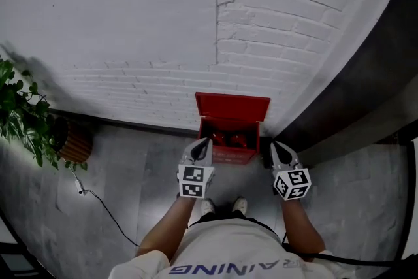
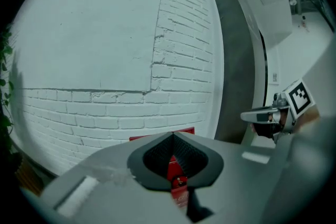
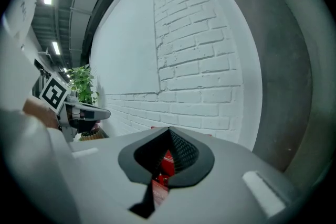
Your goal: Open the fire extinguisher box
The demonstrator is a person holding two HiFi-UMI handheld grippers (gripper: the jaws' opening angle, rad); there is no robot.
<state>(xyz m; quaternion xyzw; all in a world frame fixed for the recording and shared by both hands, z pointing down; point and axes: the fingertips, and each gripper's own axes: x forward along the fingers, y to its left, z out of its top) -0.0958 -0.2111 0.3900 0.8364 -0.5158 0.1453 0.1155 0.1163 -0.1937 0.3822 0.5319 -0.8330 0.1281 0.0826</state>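
Nearest to the person are two shoes [image 1: 208,206], and just ahead of them two grippers. The left gripper [image 1: 206,143] has its jaws pressed together at the tips and holds nothing; the right gripper [image 1: 275,147] is the same, closed and empty. Between the two tips, a little ahead and below, stands one red fire extinguisher box [image 1: 232,155] on the floor. The left tip is over its front left corner and the right tip is just beside its right end (contact cannot be judged). The box's long axis runs from one gripper to the other, along the one white brick wall [image 1: 130,29] behind it. Its mouth faces up, and the lid [image 1: 232,106] stands raised against the wall. Far left of the left gripper are one plant [image 1: 19,111] and one cable [image 1: 104,206].
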